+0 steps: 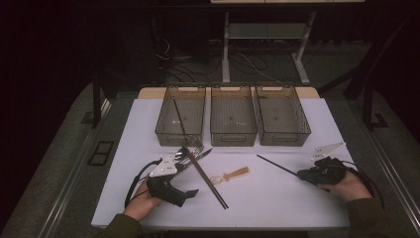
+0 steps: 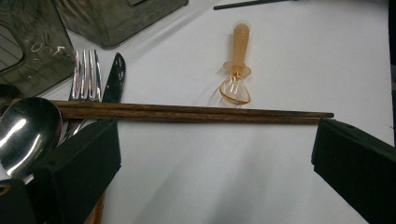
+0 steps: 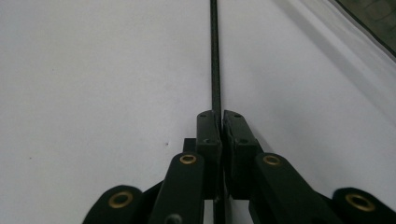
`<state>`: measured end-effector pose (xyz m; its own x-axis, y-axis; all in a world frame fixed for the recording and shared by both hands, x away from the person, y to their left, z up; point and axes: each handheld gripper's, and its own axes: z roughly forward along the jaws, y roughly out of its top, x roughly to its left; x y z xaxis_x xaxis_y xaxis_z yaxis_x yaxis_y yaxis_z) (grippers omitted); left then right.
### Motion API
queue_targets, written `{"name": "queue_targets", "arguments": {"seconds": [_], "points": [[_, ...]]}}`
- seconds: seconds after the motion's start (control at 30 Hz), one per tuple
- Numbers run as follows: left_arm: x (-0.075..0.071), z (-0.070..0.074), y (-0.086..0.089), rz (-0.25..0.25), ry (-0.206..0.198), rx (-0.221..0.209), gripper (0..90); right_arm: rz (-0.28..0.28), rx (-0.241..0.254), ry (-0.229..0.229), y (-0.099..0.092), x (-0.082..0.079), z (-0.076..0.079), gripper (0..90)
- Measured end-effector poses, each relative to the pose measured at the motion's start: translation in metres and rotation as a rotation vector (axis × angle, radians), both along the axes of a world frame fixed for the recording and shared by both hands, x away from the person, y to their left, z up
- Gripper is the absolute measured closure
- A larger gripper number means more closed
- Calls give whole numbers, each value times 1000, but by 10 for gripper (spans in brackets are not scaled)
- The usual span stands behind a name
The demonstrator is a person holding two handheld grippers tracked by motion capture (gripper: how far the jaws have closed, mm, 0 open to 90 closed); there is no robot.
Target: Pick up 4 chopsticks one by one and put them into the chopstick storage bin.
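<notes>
We find the right gripper clamped on the black chopstick, which lies low over the white table; the left gripper stands open beside the brown chopsticks; we advise lifting level before carrying to the left bin.

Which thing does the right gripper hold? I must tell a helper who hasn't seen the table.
Start at the white table and go to its right side, in front of the rightmost bin. There the right gripper is shut on a black chopstick. It lies alone, thin and black, unlike the brown pair near the cutlery.
</notes>
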<state>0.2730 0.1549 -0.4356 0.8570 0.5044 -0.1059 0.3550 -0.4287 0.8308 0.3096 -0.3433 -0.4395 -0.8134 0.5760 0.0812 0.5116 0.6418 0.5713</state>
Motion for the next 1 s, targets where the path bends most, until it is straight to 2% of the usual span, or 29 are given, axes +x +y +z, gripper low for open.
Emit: {"name": "queue_targets", "arguments": {"seconds": [0.27, 0.37, 0.43, 0.73, 1.0], "points": [[0, 0, 0, -1, -1, 2, 8, -4, -6, -16, 1, 0, 2, 863], [0, 0, 0, -2, -2, 1, 8, -10, 48, -11, -2, 2, 5, 863], [0, 0, 0, -3, -1, 2, 8, -12, 54, -18, -3, 1, 8, 863], [0, 0, 0, -2, 0, 4, 8, -20, 160, -52, -11, -2, 23, 862], [0, 0, 0, -2, 0, 5, 8, -23, 213, -81, -13, -3, 33, 862]]}}
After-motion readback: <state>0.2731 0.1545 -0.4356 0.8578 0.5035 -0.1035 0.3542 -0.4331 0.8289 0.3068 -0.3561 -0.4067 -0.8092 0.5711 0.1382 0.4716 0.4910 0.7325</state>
